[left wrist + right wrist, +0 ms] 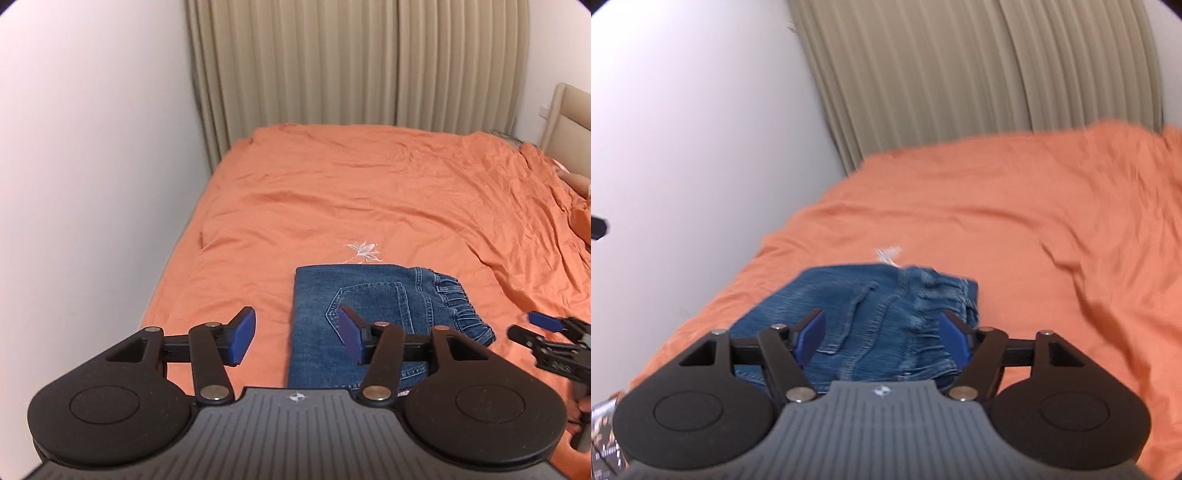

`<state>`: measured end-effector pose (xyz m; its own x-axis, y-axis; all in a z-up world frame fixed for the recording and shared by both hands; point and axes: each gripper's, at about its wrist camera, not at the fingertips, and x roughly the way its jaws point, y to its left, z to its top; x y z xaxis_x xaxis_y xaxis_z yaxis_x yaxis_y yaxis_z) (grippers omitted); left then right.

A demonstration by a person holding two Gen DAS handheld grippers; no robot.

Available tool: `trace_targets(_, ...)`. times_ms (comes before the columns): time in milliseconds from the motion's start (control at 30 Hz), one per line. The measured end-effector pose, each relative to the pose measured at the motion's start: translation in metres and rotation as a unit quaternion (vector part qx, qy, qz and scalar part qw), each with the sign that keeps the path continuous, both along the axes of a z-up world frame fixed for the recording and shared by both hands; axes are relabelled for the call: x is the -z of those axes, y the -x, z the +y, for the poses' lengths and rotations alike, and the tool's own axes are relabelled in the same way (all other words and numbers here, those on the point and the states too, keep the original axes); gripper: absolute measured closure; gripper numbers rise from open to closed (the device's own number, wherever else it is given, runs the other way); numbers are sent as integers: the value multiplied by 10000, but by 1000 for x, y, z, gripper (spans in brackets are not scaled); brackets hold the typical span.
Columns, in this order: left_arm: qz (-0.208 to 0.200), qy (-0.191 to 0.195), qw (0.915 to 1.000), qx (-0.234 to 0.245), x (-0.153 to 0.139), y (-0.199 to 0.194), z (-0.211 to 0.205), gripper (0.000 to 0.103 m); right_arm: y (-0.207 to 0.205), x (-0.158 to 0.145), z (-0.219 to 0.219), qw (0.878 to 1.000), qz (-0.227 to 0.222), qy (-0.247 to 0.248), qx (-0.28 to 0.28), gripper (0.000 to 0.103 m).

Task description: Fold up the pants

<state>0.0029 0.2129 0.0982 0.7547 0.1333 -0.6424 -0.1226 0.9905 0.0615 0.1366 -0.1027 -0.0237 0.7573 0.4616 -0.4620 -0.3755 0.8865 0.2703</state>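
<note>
Blue denim pants (369, 314) lie folded into a compact rectangle on the orange bed (351, 192), back pocket up, elastic waistband at the right. My left gripper (297, 338) is open and empty, held above the folded pants' left edge. My right gripper (881, 336) is open and empty, hovering over the pants (879, 317) near the waistband; that view is blurred. The right gripper also shows at the right edge of the left wrist view (532, 328), beside the pants.
A white wall (92, 166) runs along the bed's left side and beige curtains (351, 62) hang behind it. A headboard (569, 125) and pillow sit at the far right. A white flower embroidery (364, 251) lies just beyond the pants.
</note>
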Motion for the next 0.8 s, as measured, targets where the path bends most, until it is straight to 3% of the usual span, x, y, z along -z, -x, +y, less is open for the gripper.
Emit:
trace_targets(133, -171, -56, 9991, -377, 42, 20, -24, 39, 44, -16, 7, 9979, -461, 420, -150, 32)
trace_targets(267, -251, -106, 9982, -532, 75, 38, -47, 37, 71, -16, 12, 9953, -645, 704, -156, 28)
trace_targets(433, -189, 94, 9979, -612, 105, 46, -67, 32, 90, -4, 16, 9933, -620, 958, -198, 26)
trace_targets(600, 269, 206, 9963, -796, 134, 37, -76, 31, 88, 19, 22, 9917, -370, 1215, -196, 26)
trace_targets(800, 394, 235, 9955, -825, 144, 37, -83, 31, 88, 27, 24, 9922, -239, 1216, -154, 26)
